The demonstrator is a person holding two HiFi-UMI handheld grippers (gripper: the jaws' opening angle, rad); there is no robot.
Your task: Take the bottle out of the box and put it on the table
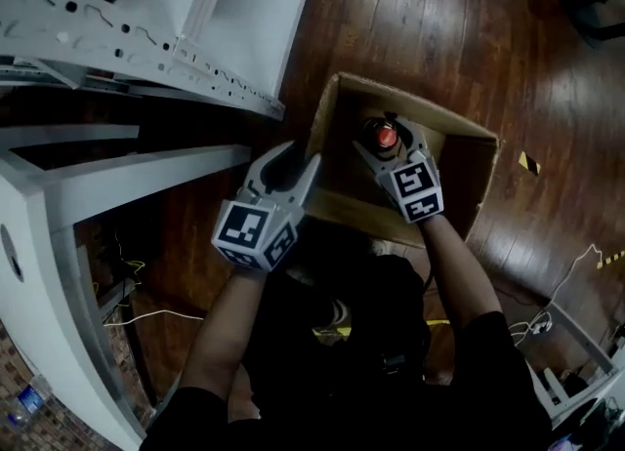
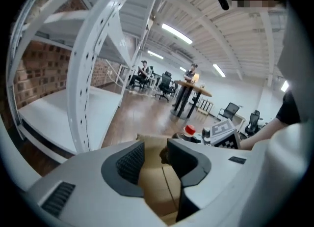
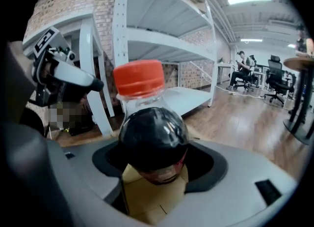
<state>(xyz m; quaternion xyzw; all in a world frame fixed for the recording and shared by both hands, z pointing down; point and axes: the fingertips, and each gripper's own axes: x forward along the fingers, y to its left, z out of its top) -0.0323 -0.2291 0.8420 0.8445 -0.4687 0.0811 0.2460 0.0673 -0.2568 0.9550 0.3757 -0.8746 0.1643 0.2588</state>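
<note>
A bottle of dark liquid with a red cap (image 1: 385,136) stands upright over the open cardboard box (image 1: 472,178) on the wooden floor. My right gripper (image 1: 389,149) is shut on it just below the neck. In the right gripper view the bottle (image 3: 152,140) fills the space between the jaws, with the box (image 3: 147,199) beneath it. My left gripper (image 1: 292,170) is open and holds nothing, hovering over the box's near left wall. In the left gripper view only the cardboard (image 2: 156,186) shows between its jaws, and the red cap (image 2: 190,129) sits to the right.
A white metal rack (image 1: 146,54) and a white table frame (image 1: 117,161) stand to the left of the box. Cables (image 1: 146,317) lie on the dark wooden floor. Further off are office chairs, a high round table (image 2: 194,91) and seated people.
</note>
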